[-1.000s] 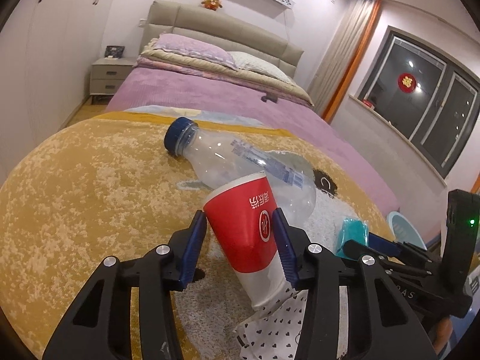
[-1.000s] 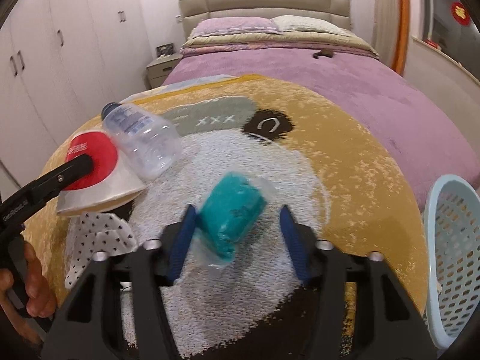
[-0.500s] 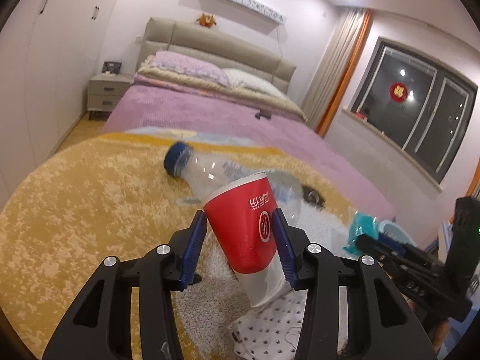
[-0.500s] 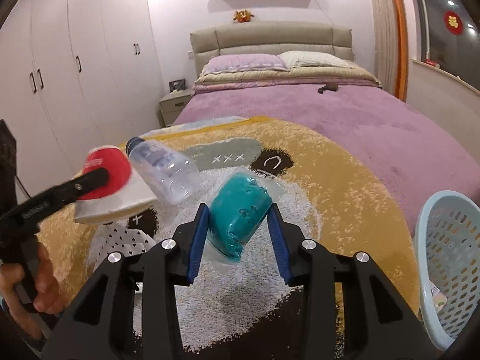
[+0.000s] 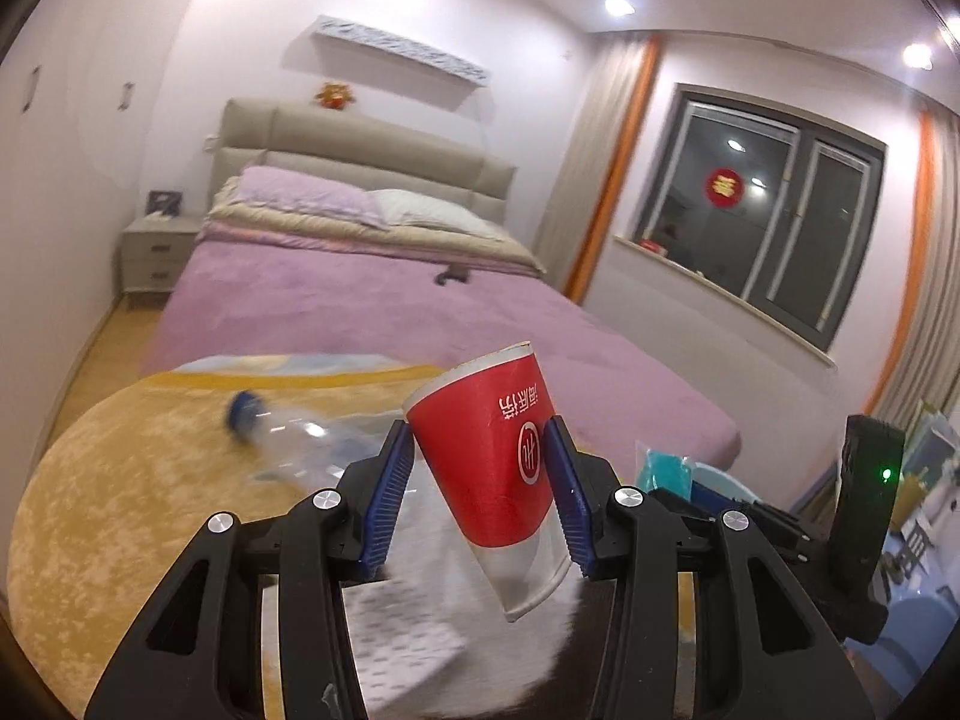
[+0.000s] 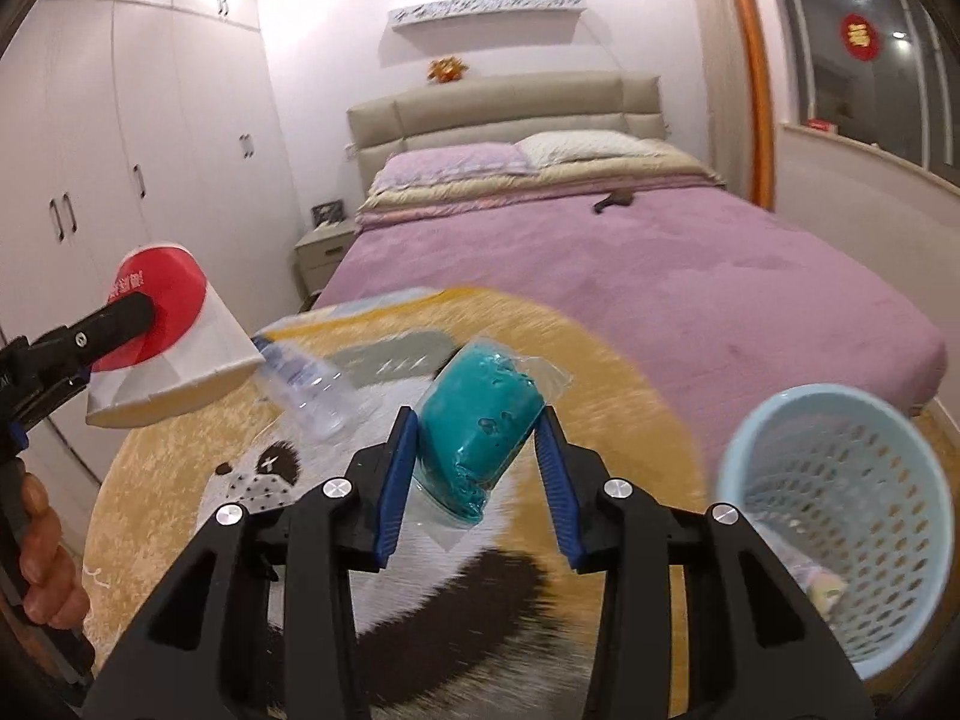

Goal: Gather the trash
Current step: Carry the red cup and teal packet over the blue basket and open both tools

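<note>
— Trash held where?
— Left gripper [image 5: 480, 474] pinches the red paper cup [image 5: 489, 450]; right gripper [image 6: 477, 456] pinches the teal packet [image 6: 477, 420], blue basket [image 6: 840, 540] at four o'clock.

1. Left gripper [image 5: 480, 480]: matte black plastic frame with angular, triangulated arms and open cut-outs.
2. Left fingers [image 5: 384, 492]: black carriers faced with blue ribbed pads; ridges run crosswise.
3. Four round silver screw heads on the linkage of each gripper, two per side.
4. Right gripper [image 6: 477, 474]: same build, black frame, blue ribbed pads [image 6: 393, 483], silver screws.
5. Seen from the left wrist view, the right unit carries an upright black block with a small lit green LED.
6. Left hand [image 6: 42, 564]: bare skin, fingers wrapped on a black handle; small blue detail on the handle above; white lettering, illegible.
</note>
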`<action>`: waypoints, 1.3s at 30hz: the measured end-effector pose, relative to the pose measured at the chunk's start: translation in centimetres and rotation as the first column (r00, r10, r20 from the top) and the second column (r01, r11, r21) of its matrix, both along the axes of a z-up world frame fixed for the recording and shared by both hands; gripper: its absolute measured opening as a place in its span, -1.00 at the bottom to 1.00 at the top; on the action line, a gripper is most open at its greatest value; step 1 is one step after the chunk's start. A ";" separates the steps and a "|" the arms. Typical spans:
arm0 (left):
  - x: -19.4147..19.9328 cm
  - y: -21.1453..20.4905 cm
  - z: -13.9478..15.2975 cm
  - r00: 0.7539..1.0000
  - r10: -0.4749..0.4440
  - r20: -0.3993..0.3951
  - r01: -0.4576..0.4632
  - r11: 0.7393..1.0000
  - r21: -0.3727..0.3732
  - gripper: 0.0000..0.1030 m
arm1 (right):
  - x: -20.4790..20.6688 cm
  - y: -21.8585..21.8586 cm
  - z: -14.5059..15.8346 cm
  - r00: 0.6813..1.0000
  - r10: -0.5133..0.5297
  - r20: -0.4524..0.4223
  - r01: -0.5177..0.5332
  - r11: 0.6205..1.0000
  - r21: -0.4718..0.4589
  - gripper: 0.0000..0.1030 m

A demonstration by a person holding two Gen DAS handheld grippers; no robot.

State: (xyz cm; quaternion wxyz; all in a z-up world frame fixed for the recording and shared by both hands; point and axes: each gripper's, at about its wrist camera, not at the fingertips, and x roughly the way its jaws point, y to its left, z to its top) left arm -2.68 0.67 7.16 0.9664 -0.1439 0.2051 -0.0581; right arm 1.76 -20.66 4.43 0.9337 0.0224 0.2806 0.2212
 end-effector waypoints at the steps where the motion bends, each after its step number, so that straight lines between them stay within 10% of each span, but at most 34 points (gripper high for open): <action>1: 0.2 -0.7 0.1 1.000 -0.014 0.001 0.014 1.000 0.002 -0.16 | -0.2 -0.8 0.3 1.000 -0.014 0.005 0.014 1.000 0.001 -0.28; 21: 9.0 -20.5 -1.4 0.932 -0.350 -0.100 0.355 0.934 0.042 -0.16 | 1.8 -19.6 -0.9 0.924 -0.375 -0.079 0.379 0.924 0.043 -0.28; 36: 12.7 -25.5 -5.2 0.893 -0.403 -0.200 0.418 0.908 0.035 -0.15 | 4.1 -24.1 -6.6 0.859 -0.440 -0.261 0.457 0.890 0.003 -0.23; 39: 13.5 -26.0 -5.4 0.894 -0.400 -0.203 0.415 0.909 0.034 -0.14 | 4.1 -24.6 -6.9 0.856 -0.437 -0.277 0.455 0.890 0.001 0.05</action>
